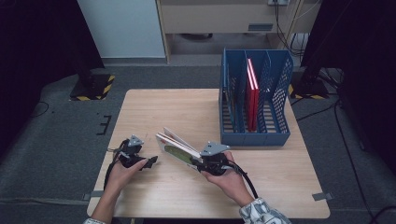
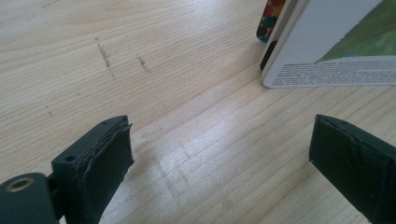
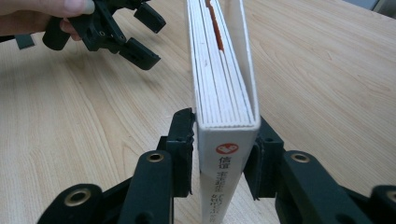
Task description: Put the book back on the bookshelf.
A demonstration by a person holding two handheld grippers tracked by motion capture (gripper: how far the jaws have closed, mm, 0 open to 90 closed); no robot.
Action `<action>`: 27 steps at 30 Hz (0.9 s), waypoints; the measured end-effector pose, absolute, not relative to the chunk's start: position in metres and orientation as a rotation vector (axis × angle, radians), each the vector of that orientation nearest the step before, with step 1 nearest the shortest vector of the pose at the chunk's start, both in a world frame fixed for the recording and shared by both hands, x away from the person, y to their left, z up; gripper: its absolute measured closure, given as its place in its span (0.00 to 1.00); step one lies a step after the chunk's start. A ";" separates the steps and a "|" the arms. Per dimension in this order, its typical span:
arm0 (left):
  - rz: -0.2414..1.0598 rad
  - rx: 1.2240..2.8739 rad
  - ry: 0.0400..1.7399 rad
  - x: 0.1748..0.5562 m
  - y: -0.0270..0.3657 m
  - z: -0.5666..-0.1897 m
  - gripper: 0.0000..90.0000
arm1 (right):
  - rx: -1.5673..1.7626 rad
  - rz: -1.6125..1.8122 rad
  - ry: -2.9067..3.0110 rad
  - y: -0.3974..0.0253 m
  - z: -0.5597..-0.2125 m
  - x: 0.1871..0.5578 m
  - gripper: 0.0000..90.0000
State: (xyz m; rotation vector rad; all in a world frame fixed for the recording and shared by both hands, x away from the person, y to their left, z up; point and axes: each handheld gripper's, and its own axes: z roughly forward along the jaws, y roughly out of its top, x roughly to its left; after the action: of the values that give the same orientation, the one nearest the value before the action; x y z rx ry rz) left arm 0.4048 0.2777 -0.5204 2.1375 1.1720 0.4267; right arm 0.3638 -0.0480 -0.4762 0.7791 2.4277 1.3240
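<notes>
While the left gripper idles low over the worktop with its jaws spread wide and empty, the right gripper clamps the white book at its spine end, tilted up, with its far corner near the wood. To the right stands the blue file rack, already holding a red book. Judging from this, filing comes next: keep the squeeze firm near the spine so the loose front cover doesn't flap, turn the book upright, and line it up with a free slot before lowering.

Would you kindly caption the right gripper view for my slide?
Right gripper clamps a white book by its spine above the table; left gripper open beyond.
</notes>
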 end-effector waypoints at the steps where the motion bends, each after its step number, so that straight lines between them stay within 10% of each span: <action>1: 0.429 2.135 1.175 0.405 0.278 -0.520 0.06 | 0.780 1.323 2.431 -0.048 -0.477 0.364 0.71; 19: 0.412 2.174 1.175 0.403 0.274 -0.530 0.04 | 0.774 1.310 2.442 -0.041 -0.467 0.371 0.34; 27: 0.447 2.165 1.166 0.400 0.274 -0.533 0.01 | 0.769 1.310 2.485 -0.038 -0.461 0.377 0.33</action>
State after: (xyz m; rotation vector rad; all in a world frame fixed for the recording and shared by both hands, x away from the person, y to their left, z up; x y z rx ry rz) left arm 0.4001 0.2740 -0.5331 2.1652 1.1664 0.4472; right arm 0.3773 -0.0383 -0.4614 0.7686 2.4849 1.3102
